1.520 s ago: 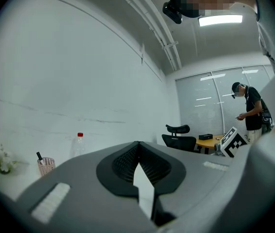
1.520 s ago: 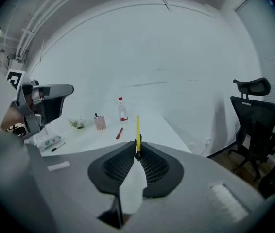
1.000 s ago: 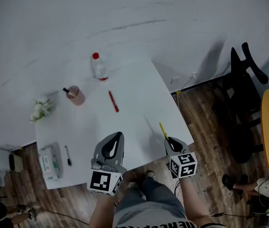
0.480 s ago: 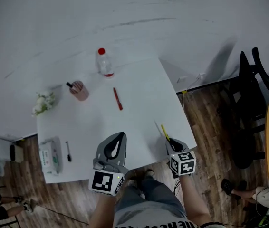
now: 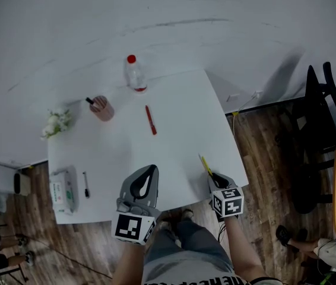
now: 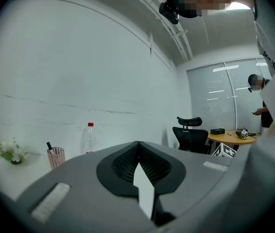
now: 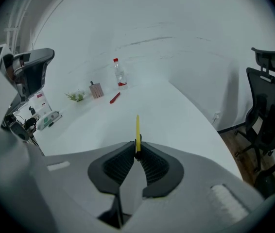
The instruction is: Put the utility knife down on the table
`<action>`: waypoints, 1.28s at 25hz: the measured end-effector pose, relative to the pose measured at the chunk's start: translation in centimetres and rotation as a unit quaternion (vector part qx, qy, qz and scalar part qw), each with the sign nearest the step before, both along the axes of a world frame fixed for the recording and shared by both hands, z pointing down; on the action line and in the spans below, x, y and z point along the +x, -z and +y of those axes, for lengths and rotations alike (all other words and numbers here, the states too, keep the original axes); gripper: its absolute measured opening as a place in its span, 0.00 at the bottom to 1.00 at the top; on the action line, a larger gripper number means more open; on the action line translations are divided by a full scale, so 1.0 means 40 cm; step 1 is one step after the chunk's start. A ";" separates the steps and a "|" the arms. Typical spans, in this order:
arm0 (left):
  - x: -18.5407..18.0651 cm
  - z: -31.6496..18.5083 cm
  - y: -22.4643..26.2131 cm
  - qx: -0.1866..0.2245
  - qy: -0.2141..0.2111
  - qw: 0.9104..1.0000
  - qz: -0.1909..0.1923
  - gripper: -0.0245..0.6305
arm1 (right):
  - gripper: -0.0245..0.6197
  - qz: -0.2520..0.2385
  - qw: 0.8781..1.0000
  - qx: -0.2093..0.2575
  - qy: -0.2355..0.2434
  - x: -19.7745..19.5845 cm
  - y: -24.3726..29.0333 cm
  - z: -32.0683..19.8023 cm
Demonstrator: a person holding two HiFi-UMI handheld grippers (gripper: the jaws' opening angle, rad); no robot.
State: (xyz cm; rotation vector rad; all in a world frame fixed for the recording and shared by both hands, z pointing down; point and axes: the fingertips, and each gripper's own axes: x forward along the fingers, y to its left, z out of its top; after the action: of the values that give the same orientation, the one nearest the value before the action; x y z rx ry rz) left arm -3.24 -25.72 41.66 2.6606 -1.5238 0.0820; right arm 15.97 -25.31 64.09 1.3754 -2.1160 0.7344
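- Your right tool (image 7: 136, 152) is clenched on the tail of the yellow utility knife (image 7: 137, 128). The knife sticks straight out past the tips, with its thin edge upward.
- In the head view the knife (image 5: 205, 164) hangs over the near right part of the white bench (image 5: 174, 141), close to that bench's right edge. No view shows it touching the surface, so treat it as not yet down.
- Most likely failure: if you let go here, the knife could skid or tip over the right edge onto the wooden floor (image 5: 263, 153). Carrying it further inward before you release would prevent that.
- Opening the jaws while the knife is above the surface would let it fall nose-first and bounce. Lower it until it lies on the bench, then open.
- The grip is on one end only, so the long free part could swing in the jaws if the tip catches the bench first.
- I can't tell whether the blade is out, so keep the tip away from your left tool (image 5: 150, 170). That tool is closed on nothing and sits near the bench's front edge.
- The red pen (image 5: 150, 120) and the bottle (image 5: 135, 74) are well apart from the knife, so they aren't in its way.
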 end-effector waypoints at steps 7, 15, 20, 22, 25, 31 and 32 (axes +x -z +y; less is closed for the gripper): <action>-0.011 0.000 -0.006 -0.003 0.007 1.000 -0.004 0.05 | 0.10 0.012 1.000 -0.014 0.009 -0.008 -0.020 0.003; -0.019 0.001 -0.006 -0.002 0.009 1.000 -0.004 0.05 | 0.10 0.037 0.999 -0.022 0.018 -0.011 -0.031 0.004; -0.027 0.000 -0.005 -0.003 0.010 1.000 -0.004 0.05 | 0.11 0.049 0.998 -0.020 0.018 -0.011 -0.031 0.000; -0.028 0.000 -0.004 -0.002 0.010 1.000 -0.003 0.05 | 0.11 0.053 0.998 -0.020 0.017 -0.010 -0.031 -0.001; -0.029 0.000 -0.004 -0.001 0.009 1.000 -0.002 0.05 | 0.12 0.054 0.998 -0.021 0.013 -0.008 -0.032 -0.002; -0.030 -0.001 -0.002 0.000 0.005 1.000 -0.001 0.05 | 0.15 0.054 0.998 -0.016 0.006 -0.004 -0.026 -0.006; -0.029 -0.001 -0.001 0.001 0.003 1.000 -0.001 0.05 | 0.15 0.054 0.998 -0.015 0.004 -0.003 -0.023 -0.006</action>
State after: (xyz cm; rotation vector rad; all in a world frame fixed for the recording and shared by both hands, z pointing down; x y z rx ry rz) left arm -4.41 -25.77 41.70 2.6580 -1.5342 0.0817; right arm 15.83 -25.56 65.03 1.3583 -2.0188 0.6697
